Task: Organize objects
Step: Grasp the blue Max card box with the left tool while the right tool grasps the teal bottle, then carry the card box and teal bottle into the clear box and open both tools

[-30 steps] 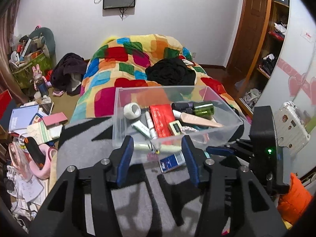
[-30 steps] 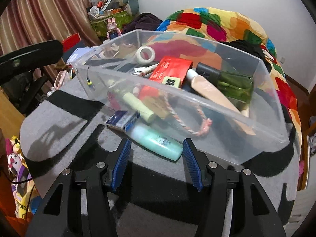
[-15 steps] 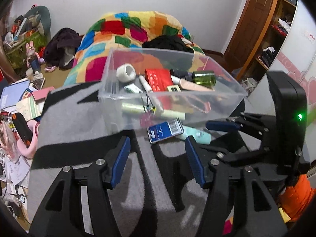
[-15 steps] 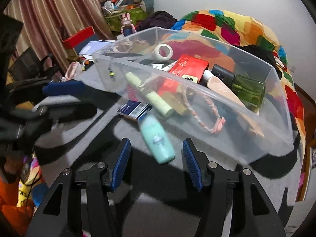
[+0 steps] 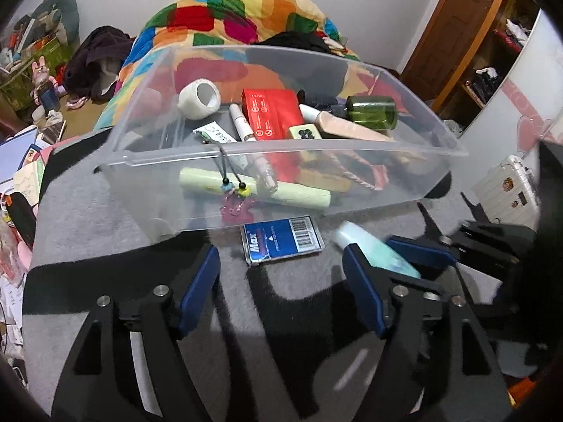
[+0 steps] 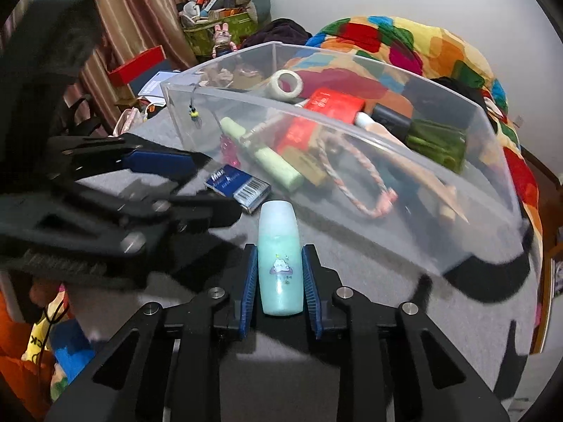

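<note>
A clear plastic bin [image 5: 147, 161] [image 6: 404, 147] stands on a grey and black blanket and holds a tape roll [image 5: 199, 100], a red packet [image 5: 271, 114], a green bottle [image 5: 373, 112] and tubes. A blue Max box [image 5: 281, 241] [image 6: 239, 186] lies on the blanket in front of the bin. My right gripper [image 6: 278, 274] is shut on a mint green bottle [image 6: 279, 260] [image 5: 373, 253], right of the box. My left gripper [image 5: 281, 281] is open and empty, its fingers on either side of the box and just short of it.
A pink charm [image 5: 235, 205] hangs over the bin's front wall. A bed with a patchwork quilt [image 5: 228, 10] lies behind. Clutter and books [image 5: 24, 147] sit on the floor at left. A white case [image 5: 506, 186] and wooden shelves [image 5: 492, 35] stand at right.
My right gripper closed on the mint green bottle, which had lain loose between its open fingers. My left gripper moved forward, closer to the blue box and the bin.
</note>
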The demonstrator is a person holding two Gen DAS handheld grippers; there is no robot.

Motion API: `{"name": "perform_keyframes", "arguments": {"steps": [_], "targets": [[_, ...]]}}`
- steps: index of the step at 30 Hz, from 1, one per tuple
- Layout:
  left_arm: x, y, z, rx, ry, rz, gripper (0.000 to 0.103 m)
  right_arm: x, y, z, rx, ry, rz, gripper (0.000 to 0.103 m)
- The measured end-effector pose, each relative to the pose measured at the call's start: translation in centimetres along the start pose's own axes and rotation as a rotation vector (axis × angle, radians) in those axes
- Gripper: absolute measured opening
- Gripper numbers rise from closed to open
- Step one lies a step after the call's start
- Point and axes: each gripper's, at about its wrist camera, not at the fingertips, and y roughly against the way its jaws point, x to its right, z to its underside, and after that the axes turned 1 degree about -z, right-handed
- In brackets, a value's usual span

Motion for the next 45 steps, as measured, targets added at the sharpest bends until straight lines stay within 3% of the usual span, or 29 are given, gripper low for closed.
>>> {"name": "perform_keyframes", "arguments": {"steps": [7,13,15,17,29,37,45], "targets": [[1.2,-1.6,-1.0,-0.040,-0.024,-0.065,0.074,1.7,1.9,1.9,0.028,-0.076,0.032,0.023],[2.6,-2.4,-1.0,-0.026,-0.082,-0.147,0.072,2.2,2.9,2.0,0.057,-0.108,0.043,0.023],[2.6,-2.2,-0.8,-0.019,-0.083,-0.145,0.056,2.2,3.1,1.9,0.067,-0.112,0.044,0.023],[2.2,-1.9,-0.7,-0.010,-0.070,-0.140,0.050,2.0,3.4,1.8,0.074,-0.114,0.043,0.023],[1.6,1.1,1.8,0.043,-0.025,-0.061,0.049,1.4,5.0,1.1,0.131,-0.122,0.039,0.023],[2.7,5.1,1.5,0.171,-0.047,-0.045,0.049,1.8,6.1,-0.7,0.188,-0.146,0.045,0.023],[3.0,8.0,-0.9,0.283,-0.041,-0.037,0.049,2.9,6.5,-3.1,0.237,-0.191,0.069,0.023]]}}
